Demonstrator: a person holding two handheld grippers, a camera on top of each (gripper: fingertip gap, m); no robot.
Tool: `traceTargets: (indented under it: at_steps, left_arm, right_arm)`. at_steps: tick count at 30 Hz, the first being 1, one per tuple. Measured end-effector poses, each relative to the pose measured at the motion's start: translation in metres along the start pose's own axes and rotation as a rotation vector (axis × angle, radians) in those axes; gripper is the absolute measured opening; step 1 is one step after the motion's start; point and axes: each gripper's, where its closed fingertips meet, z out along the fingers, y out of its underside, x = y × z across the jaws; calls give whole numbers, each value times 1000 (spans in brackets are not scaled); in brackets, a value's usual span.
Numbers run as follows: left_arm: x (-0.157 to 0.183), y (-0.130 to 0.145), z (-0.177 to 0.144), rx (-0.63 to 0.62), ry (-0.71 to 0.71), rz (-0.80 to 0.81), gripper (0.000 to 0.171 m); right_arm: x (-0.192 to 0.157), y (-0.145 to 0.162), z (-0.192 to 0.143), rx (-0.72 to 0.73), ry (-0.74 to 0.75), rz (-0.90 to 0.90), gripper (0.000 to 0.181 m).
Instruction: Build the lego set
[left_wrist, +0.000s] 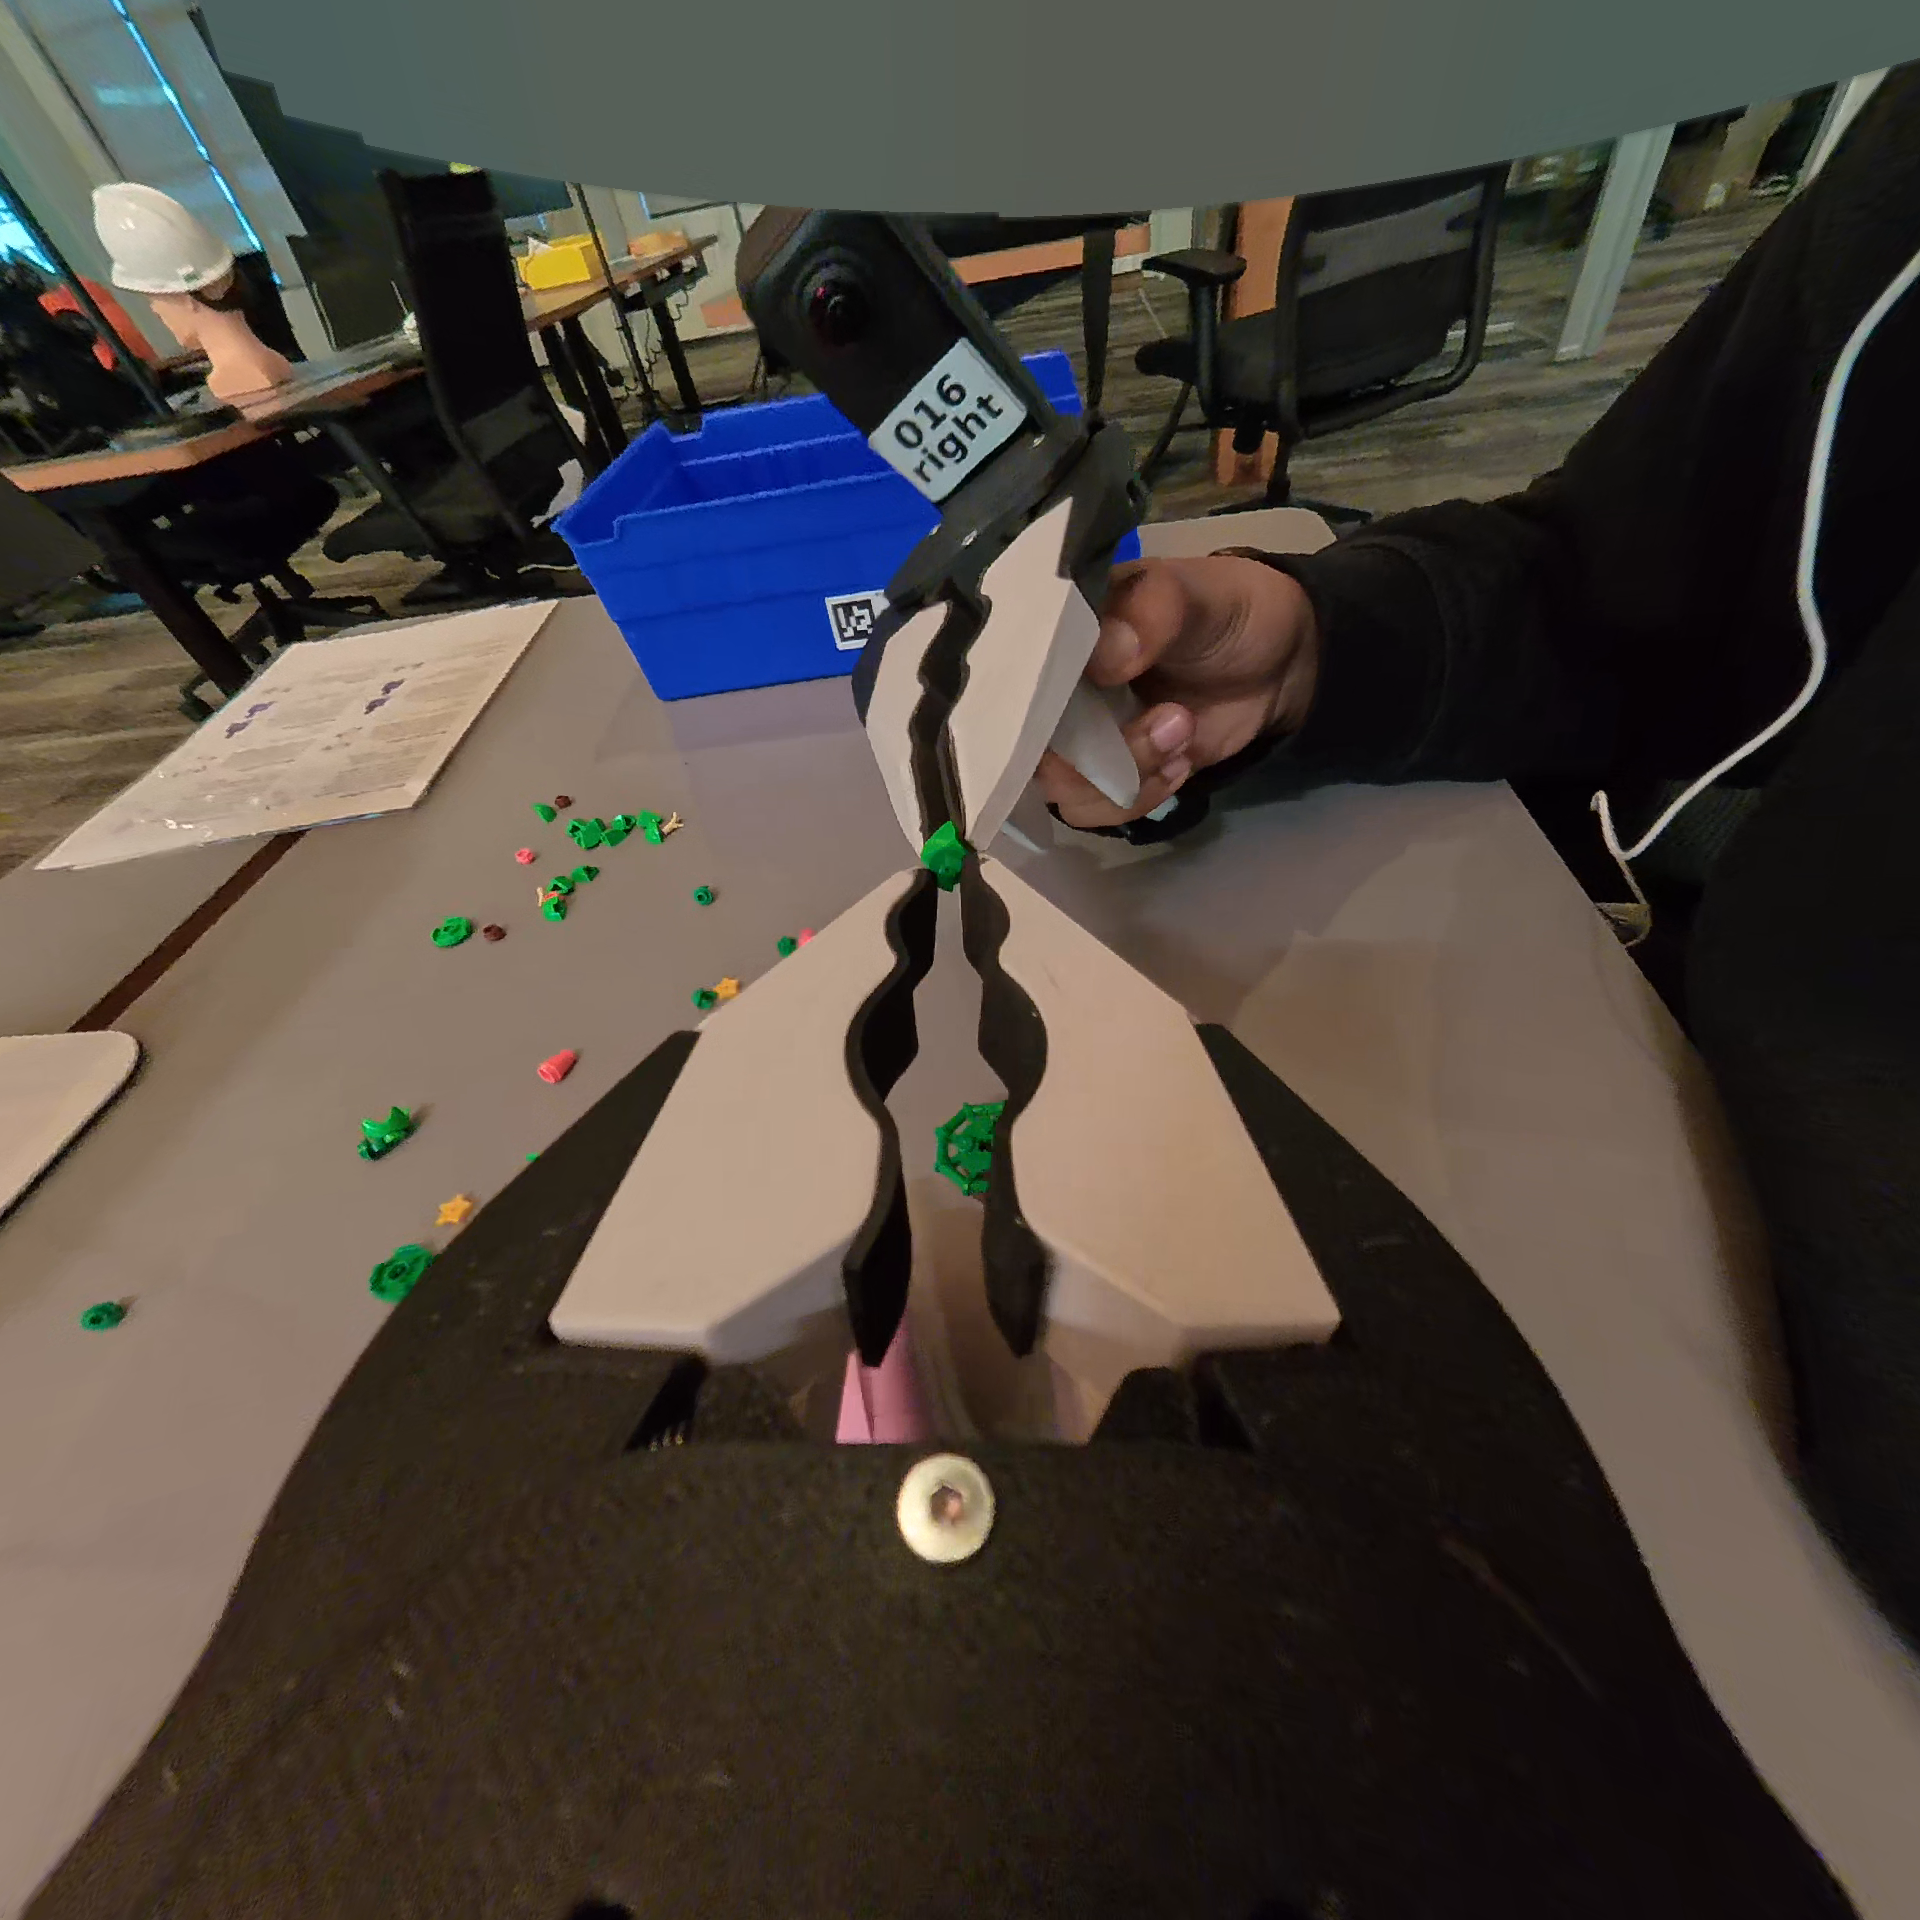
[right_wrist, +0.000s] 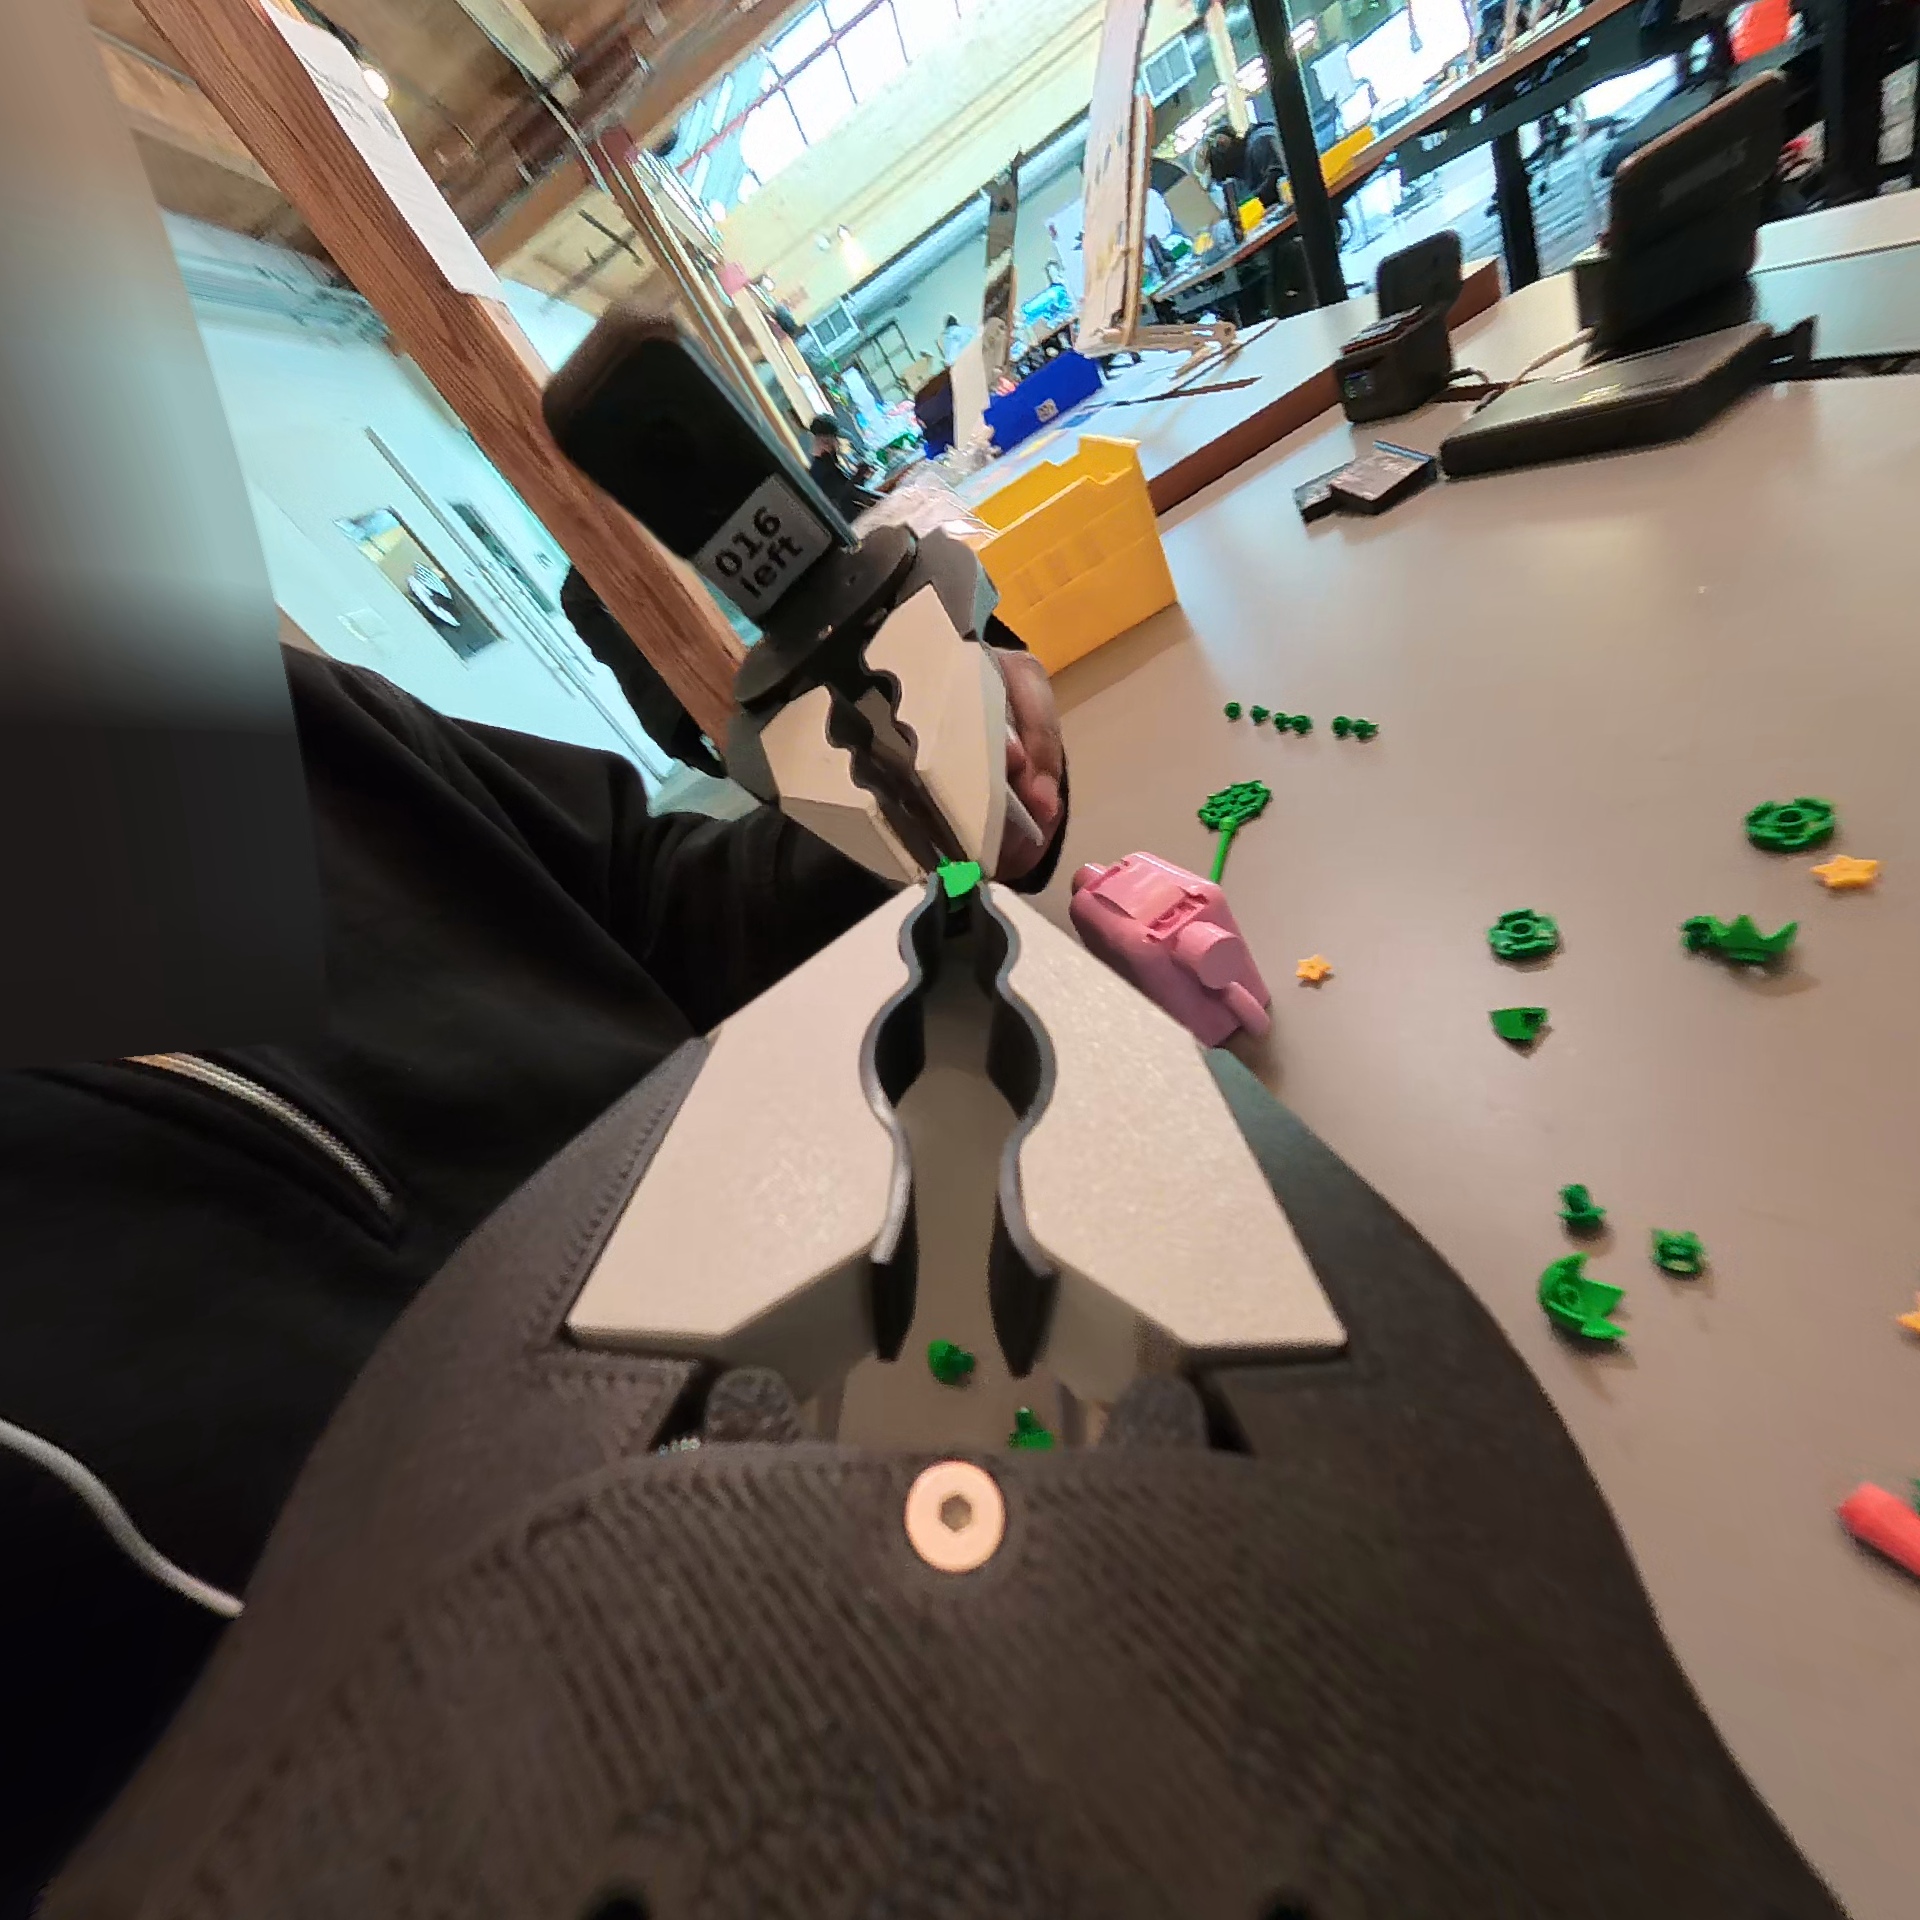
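We hold the left hand-held gripper (left_wrist: 943, 883) and the right hand-held gripper (right_wrist: 954, 902) tip to tip above the bench (left_wrist: 1299, 987), both narrowed on the same small green piece (left_wrist: 945, 852). It sits right at the meeting of the four fingertips, so we cannot tell which pair bears the load, or whether two green bits are being pressed together there.

To do this step well, we judge that we should keep both tools in line, push straight along that line, and squeeze no harder than the piece needs; a twist would likely flick so small a part away. One gripper should let go only once the other clearly has it.

The left view shows us a green web-like piece (left_wrist: 971, 1143) seen through the gap between our fingers, a pink piece (left_wrist: 878, 1392) low in that gap, scattered green bits (left_wrist: 613, 831), a pink cone (left_wrist: 558, 1067), a star (left_wrist: 454, 1208), a printed sheet (left_wrist: 312, 717) and a blue bin (left_wrist: 748, 540) beyond.

The right view shows instead the pink block (right_wrist: 1169, 940) whole, lying just beside the grippers, a green piece on a stem (right_wrist: 1231, 816), green rings (right_wrist: 1522, 933), a yellow bin (right_wrist: 1081, 561), and two green bits (right_wrist: 948, 1359) under our own fingers.
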Motion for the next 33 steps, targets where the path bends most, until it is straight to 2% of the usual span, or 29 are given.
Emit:
traceTargets:
  at_steps: [5, 16, 26, 33]
  left_arm:
    - [0, 1, 1, 13, 22, -71, 2]
    - [6, -7, 0, 56, 100, -172, 2]
    - [8, -11, 0, 97, 165, -274, 2]
    - [8, -13, -1, 116, 172, -263, 3]
  right_arm:
    - [1, 1, -1, -7, 17, -16, 3]
    - [-9, -1, -1, 13, -54, 9, 3]
    - [-12, -1, -2, -4, -43, -54, 2]
    - [-13, -4, -2, 8, -46, -45, 2]
